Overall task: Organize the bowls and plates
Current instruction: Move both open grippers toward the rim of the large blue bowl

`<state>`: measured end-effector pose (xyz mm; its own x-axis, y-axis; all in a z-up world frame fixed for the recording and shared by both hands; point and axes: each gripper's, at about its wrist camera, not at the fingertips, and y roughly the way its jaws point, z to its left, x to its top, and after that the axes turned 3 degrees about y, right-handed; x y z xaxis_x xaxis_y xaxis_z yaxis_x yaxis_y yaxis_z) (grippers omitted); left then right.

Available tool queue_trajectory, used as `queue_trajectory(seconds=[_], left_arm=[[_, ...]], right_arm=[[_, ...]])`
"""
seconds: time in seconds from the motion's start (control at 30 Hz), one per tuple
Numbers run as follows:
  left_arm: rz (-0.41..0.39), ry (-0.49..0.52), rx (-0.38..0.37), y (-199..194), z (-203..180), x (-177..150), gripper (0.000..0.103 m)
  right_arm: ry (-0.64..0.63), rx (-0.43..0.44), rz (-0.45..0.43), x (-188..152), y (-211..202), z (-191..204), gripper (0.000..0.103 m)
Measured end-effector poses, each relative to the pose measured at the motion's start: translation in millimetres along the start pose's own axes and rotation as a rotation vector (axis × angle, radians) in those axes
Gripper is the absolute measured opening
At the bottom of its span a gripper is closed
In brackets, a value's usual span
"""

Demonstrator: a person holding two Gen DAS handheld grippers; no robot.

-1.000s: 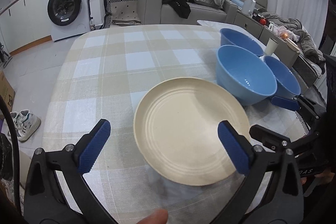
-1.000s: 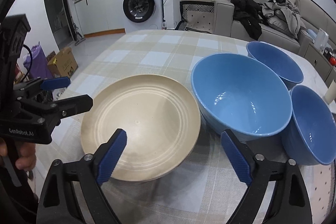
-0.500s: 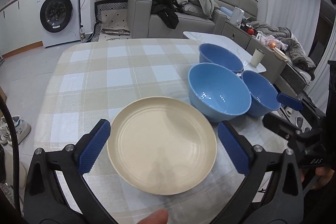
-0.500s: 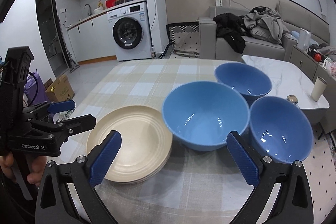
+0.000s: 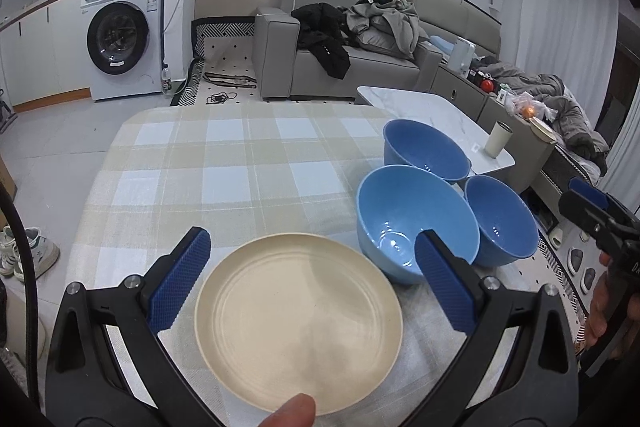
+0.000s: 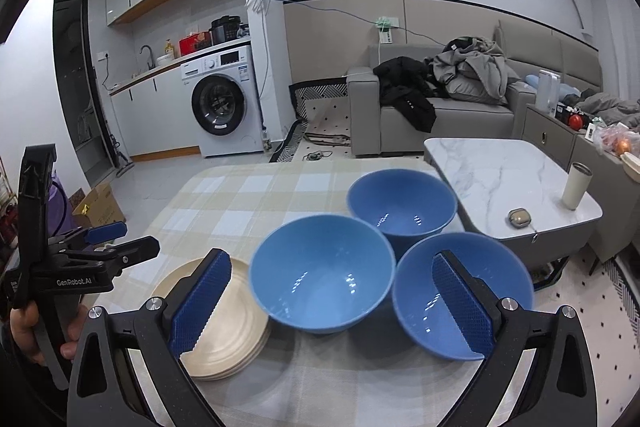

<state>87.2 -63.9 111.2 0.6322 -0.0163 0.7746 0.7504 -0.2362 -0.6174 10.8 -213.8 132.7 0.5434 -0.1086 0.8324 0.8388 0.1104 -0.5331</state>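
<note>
Table (image 5: pixel 208 163), covered in a beige-and-pale-blue checked cloth: carries every task item, all grouped at its near, right-hand part.

Plates (image 6: pixel 236 331), cream, round: a stack of several, rims showing in layers in the right wrist view. It lies flat at the near edge, directly ahead of and below the left gripper (image 5: pixel 308 283), framed between its two blue pads.

Bowl, large (image 6: pixel 320 283), light blue: upright, just right of the plates, rim overhanging or touching the stack; which, I cannot tell.

Bowl, far (image 6: pixel 402 203), darker blue: upright, behind the large one.

Bowl, near right (image 6: pixel 460 291), darker blue: upright, beside the large bowl, partly behind the right pad of the right gripper (image 6: pixel 332 307).

Left gripper: jaws spread wide, grasping nothing, hanging above the plates.

Right gripper: jaws spread wide, grasping nothing, centred over the large bowl.

Governing relation: bowls lie ahead of the right gripper, plates ahead of the left. By my judgement the right hand is better placed to nest the bowls, the left to handle the stack.
</note>
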Motion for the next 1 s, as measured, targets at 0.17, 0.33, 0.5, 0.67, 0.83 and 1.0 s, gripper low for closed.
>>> queue_trajectory(seconds=[0.17, 0.33, 0.5, 0.67, 0.83, 1.0], left_arm=[[0.003, 0.015, -0.017, 11, -13, 16, 0.102], [0.008, 0.067, -0.008, 25, -30, 33, 0.102], [0.028, 0.069, -0.023, 46, -39, 49, 0.102], [0.039, 0.056, -0.03, 68, -43, 64, 0.102], [0.034, 0.073, -0.02, 84, -51, 76, 0.102], [0.027, 0.108, -0.019, 96, -62, 86, 0.102]], right_arm=[[0.009, -0.026, -0.003, 16, 2, -21, 0.102], [0.0, -0.052, -0.012, 33, 8, -37, 0.102], [0.007, -0.072, -0.015, 47, 12, -54, 0.102], [0.015, -0.094, -0.002, 58, 19, -70, 0.102], [0.03, -0.105, 0.008, 67, 27, -87, 0.102], [0.042, -0.106, 0.02, 74, 37, -99, 0.102]])
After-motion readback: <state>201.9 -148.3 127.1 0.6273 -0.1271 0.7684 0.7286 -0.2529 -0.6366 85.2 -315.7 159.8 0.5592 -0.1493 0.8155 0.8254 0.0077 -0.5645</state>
